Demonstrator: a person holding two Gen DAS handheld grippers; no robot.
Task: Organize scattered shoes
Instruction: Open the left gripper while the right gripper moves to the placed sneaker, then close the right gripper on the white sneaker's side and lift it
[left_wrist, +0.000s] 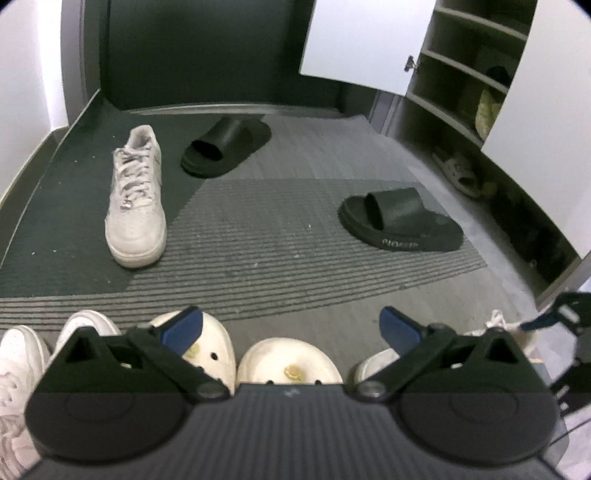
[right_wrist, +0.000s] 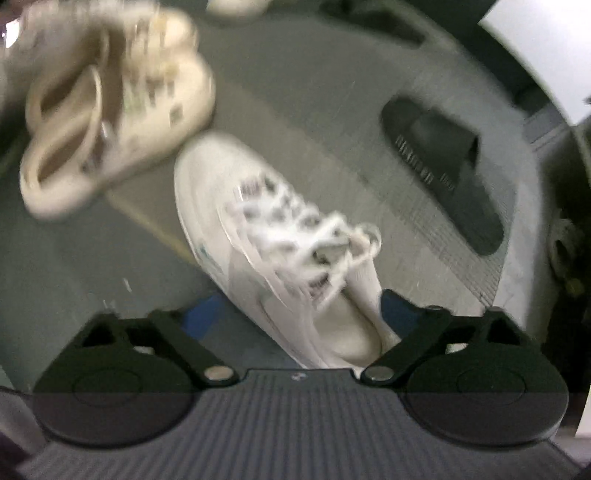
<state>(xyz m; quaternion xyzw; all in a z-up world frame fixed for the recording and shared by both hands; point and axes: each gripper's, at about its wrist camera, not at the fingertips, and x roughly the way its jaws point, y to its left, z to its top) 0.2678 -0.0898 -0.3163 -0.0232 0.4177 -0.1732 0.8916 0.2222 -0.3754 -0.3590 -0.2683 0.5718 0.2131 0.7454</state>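
The left gripper (left_wrist: 291, 328) gapes empty at lower centre, while the right gripper (right_wrist: 295, 314) straddles a white sneaker's (right_wrist: 273, 251) heel, grip unclear.

white sneaker (left_wrist: 135, 195), black slide (left_wrist: 400, 220), grey striped mat (left_wrist: 295, 251)

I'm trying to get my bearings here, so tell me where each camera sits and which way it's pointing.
Left wrist: on the left gripper, facing across the mat toward the shoe cabinet; its open fingers show.
Right wrist: on the right gripper, pointing steeply down at a white sneaker between its fingers.
Shared: the lettered black slide and cream clogs.
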